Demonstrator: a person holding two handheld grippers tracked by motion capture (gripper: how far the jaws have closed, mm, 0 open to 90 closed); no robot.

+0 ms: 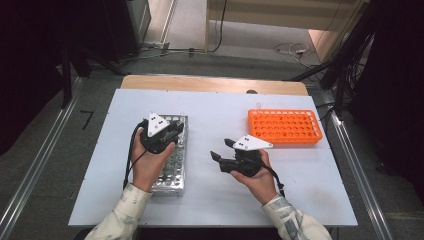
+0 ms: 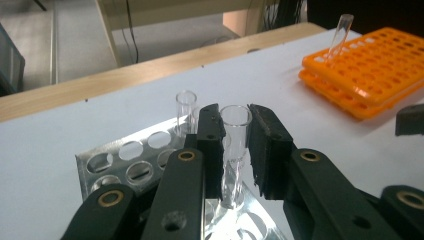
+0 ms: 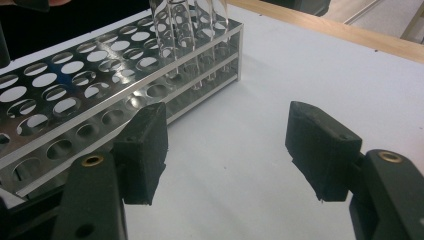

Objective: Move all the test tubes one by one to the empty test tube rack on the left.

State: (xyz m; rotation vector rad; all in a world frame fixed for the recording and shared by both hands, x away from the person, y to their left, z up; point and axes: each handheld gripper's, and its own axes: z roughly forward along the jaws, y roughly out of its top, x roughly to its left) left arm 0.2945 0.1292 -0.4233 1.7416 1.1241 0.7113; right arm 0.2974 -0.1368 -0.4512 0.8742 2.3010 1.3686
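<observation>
A silver metal rack (image 1: 176,170) with many round holes lies at the left of the white board. Over its far end my left gripper (image 2: 235,135) is shut on a clear glass tube (image 2: 235,145), held upright with its foot down among the rack's holes (image 2: 132,150). Another clear tube (image 2: 186,111) stands in the rack just behind it. My right gripper (image 3: 227,150) hangs open over the bare board, right of the metal rack (image 3: 75,85), nothing between its jaws. In the high view the left gripper (image 1: 172,131) is over the rack and the right gripper (image 1: 222,150) sits mid-board.
An orange plastic rack (image 1: 285,126) lies at the board's far right, with one clear tube (image 2: 340,36) leaning in its far corner. The white board (image 1: 215,200) covers a wooden table (image 1: 215,83). Cables and dark stands lie on the floor beyond.
</observation>
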